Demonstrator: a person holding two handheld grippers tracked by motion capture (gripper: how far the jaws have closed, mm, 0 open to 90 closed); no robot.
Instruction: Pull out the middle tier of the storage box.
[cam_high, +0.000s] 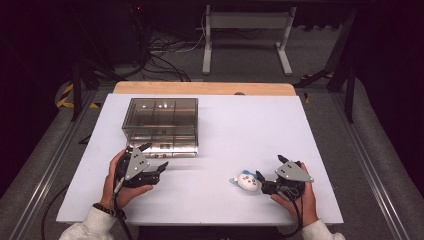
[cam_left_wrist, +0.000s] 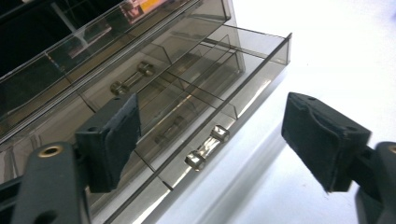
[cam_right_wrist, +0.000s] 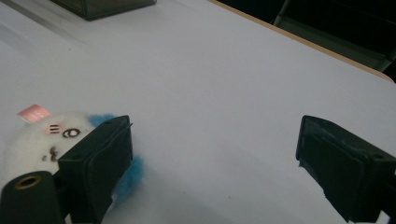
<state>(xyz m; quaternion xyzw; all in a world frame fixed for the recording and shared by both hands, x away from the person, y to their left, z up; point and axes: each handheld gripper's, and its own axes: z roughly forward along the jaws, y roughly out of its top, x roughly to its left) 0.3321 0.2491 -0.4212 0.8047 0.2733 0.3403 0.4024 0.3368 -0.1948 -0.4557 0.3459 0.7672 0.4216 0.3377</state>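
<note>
White table (cam_high: 225, 130) bare between both tools

White table (cam_high: 240, 125) — smoky drawer box (cam_high: 161, 120), plush toy (cam_high: 246, 181).

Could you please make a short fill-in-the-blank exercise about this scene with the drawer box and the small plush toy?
1. The lowest drawer of the smoky plastic box is pulled partly ____.
2. The plush toy lies on the white table next to the ____ claw.
3. The jaws of the left claw are spread ____ in front of the drawer handle.
4. The toy is white and ____.

Missing words: open; right; open; blue
</note>
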